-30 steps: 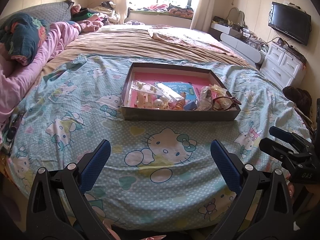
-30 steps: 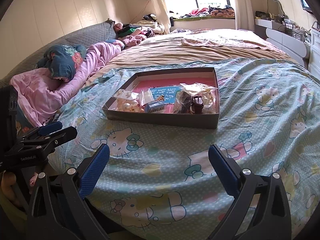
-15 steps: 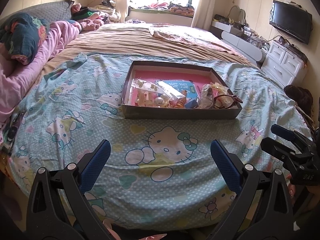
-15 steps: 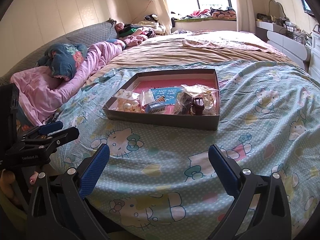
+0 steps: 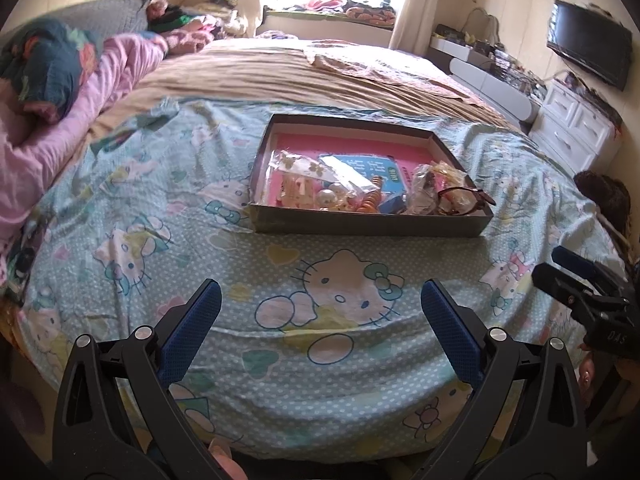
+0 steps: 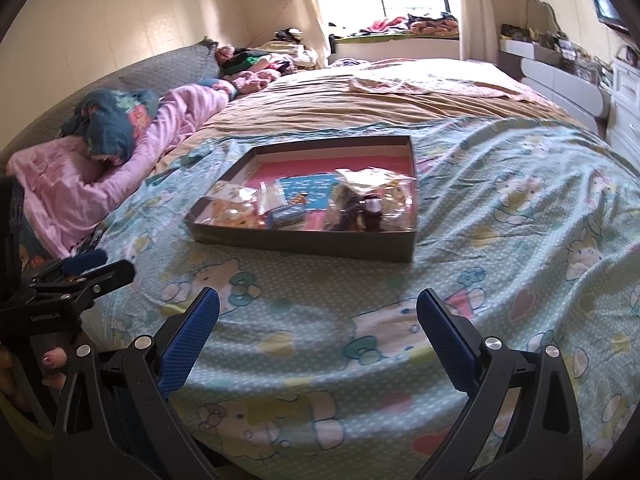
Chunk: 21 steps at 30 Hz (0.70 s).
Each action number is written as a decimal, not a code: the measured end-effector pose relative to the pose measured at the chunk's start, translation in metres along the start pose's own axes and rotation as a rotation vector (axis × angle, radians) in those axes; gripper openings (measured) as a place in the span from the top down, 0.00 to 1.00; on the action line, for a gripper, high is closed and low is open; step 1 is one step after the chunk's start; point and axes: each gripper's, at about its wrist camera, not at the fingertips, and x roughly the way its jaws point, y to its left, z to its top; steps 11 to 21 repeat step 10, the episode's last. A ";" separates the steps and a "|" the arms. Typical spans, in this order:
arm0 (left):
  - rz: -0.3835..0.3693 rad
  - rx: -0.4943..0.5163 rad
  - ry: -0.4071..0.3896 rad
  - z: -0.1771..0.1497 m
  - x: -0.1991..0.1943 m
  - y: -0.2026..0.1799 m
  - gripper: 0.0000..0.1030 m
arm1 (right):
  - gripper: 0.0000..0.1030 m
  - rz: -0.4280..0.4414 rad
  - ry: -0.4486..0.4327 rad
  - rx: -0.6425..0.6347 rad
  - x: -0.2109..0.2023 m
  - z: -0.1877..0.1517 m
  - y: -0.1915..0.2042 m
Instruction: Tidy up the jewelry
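Both the left gripper (image 5: 320, 312) and the right gripper (image 6: 318, 310) hang wide open and empty over the bed's cartoon-cat sheet (image 5: 344, 292), well short of the shallow cardboard tray (image 5: 372, 224) in the frame's middle. It seems best to close in low and pick one loose piece, perhaps the dark bangle (image 5: 464, 200) at the tray's right. The crowded plastic packets (image 6: 372, 196) overlap, so separate jewelry is hard to make out.

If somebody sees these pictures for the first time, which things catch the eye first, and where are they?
First comes the shallow dark box with a pink floor, lying mid-bed on the cartoon-cat sheet and holding bagged jewelry along its near side. Next, the open left gripper and right gripper frame the foreground, both short of the box.
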 end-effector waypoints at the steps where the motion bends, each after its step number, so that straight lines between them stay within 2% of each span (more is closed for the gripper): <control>1: -0.002 -0.021 0.006 0.001 0.003 0.006 0.09 | 0.05 -0.015 0.002 0.013 0.002 0.002 -0.007; 4: 0.051 -0.084 0.045 0.013 0.021 0.032 0.09 | 0.05 -0.076 -0.007 0.057 0.006 0.008 -0.036; 8: 0.156 -0.198 0.117 0.039 0.066 0.095 0.09 | 0.05 -0.241 0.008 0.107 0.027 0.024 -0.097; 10: 0.262 -0.226 0.127 0.052 0.088 0.129 0.09 | 0.05 -0.330 0.034 0.154 0.041 0.034 -0.137; 21: 0.262 -0.226 0.127 0.052 0.088 0.129 0.09 | 0.05 -0.330 0.034 0.154 0.041 0.034 -0.137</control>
